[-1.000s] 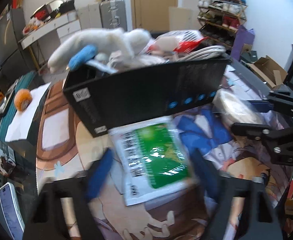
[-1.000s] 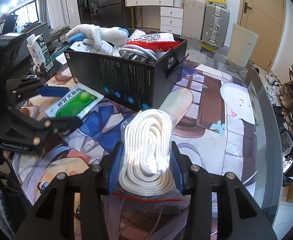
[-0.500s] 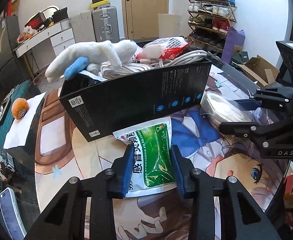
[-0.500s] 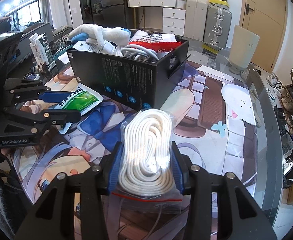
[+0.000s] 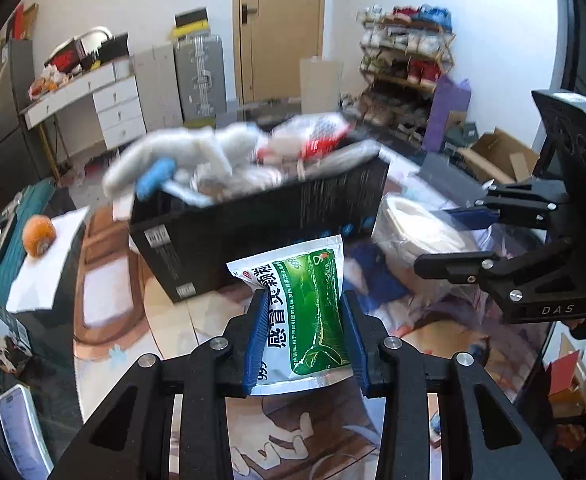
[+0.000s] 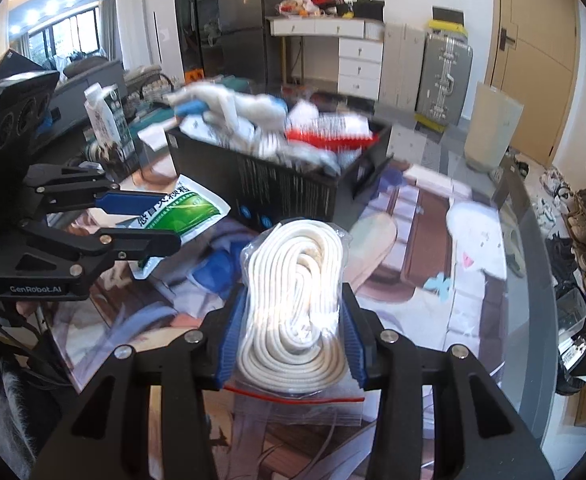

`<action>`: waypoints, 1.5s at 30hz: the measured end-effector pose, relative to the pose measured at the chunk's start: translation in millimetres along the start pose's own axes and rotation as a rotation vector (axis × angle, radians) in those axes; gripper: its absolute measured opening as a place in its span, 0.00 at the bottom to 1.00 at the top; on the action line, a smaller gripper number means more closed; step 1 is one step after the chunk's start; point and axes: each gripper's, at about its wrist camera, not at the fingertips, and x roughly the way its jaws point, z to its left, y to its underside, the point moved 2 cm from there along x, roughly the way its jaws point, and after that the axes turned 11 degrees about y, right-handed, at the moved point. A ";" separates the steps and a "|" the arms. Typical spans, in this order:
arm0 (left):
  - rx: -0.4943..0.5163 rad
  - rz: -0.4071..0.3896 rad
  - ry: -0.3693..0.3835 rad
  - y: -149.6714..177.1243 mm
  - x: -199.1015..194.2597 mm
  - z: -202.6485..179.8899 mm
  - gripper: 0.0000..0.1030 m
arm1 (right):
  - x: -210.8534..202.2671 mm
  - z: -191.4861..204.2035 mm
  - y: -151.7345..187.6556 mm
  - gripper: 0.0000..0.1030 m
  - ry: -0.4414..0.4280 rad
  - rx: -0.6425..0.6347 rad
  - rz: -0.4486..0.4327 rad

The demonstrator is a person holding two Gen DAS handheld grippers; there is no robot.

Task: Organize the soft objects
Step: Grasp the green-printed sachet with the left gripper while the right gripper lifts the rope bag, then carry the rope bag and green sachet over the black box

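Green and white, the medicine sachet sits clamped between the jaws of the left gripper, lifted clear of the desk and its printed mat. Its long axis runs straight forward along the fingers, the free end pointing at the near wall of the black box, which stands just ahead and is already heaped with a white plush toy and a red-and-white packet. The right gripper is clenched on a bagged coil of white cord, whose long axis likewise lies along the fingers and points toward the box's near corner. Both loads sit below the rim, so each likely needs raising before going forward. The sachet appears nearer the box, so the left hand probably goes first.
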 end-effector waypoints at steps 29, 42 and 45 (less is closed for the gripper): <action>0.013 -0.104 -0.035 -71.8 -9.1 38.4 0.35 | -30.9 -0.5 -60.6 0.43 0.044 0.011 -0.195; 0.041 -0.098 -0.072 -87.8 14.0 46.6 0.35 | -11.9 -6.4 -79.7 0.43 0.050 -0.008 -0.186; 0.042 -0.083 -0.084 -92.2 21.7 50.8 0.35 | -9.5 -6.0 -83.6 0.43 0.044 -0.010 -0.190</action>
